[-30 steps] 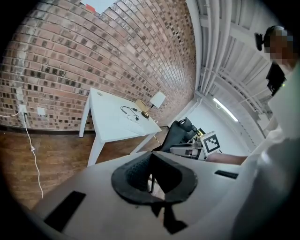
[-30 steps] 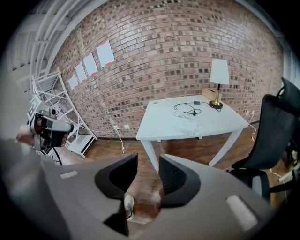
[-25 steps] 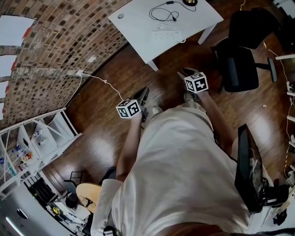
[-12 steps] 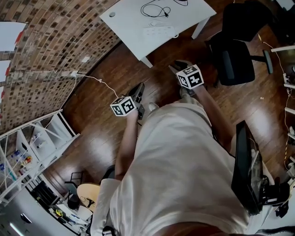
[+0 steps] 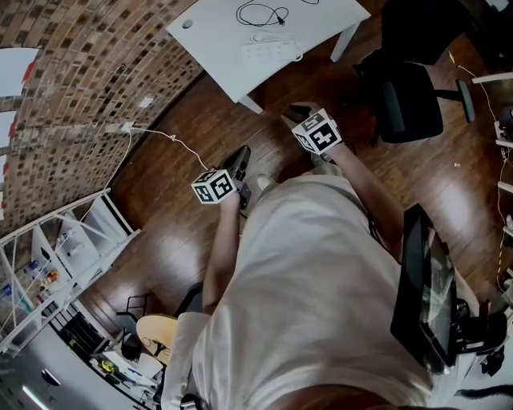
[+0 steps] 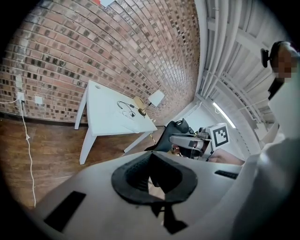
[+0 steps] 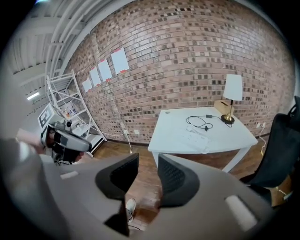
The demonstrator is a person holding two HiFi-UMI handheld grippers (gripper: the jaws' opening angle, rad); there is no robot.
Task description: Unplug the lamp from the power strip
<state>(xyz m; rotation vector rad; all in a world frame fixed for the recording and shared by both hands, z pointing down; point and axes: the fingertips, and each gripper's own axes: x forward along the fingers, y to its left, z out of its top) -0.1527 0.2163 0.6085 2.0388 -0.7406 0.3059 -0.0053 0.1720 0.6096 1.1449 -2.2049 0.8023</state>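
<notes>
The lamp (image 7: 232,93), with a white shade and a brass base, stands at the far right of the white table (image 7: 178,136). Its black cord (image 7: 199,123) coils beside the white power strip (image 7: 199,132). In the head view the power strip (image 5: 268,50) and the cord (image 5: 260,12) lie on the table at the top. Both grippers hang over the wooden floor, well short of the table. My right gripper (image 7: 148,159) is open with nothing between its fingers. My left gripper (image 6: 151,157) has its tips together and holds nothing.
A black office chair (image 5: 405,88) stands right of the table. A white cable runs from a wall outlet (image 5: 128,128) on the brick wall across the floor. White shelving (image 5: 56,248) stands at the left, a dark monitor (image 5: 425,296) at the right.
My right gripper has lifted a little towards the table and rolled at the wrist. The left gripper has shifted slightly. The table has slid up and left in the head view.
</notes>
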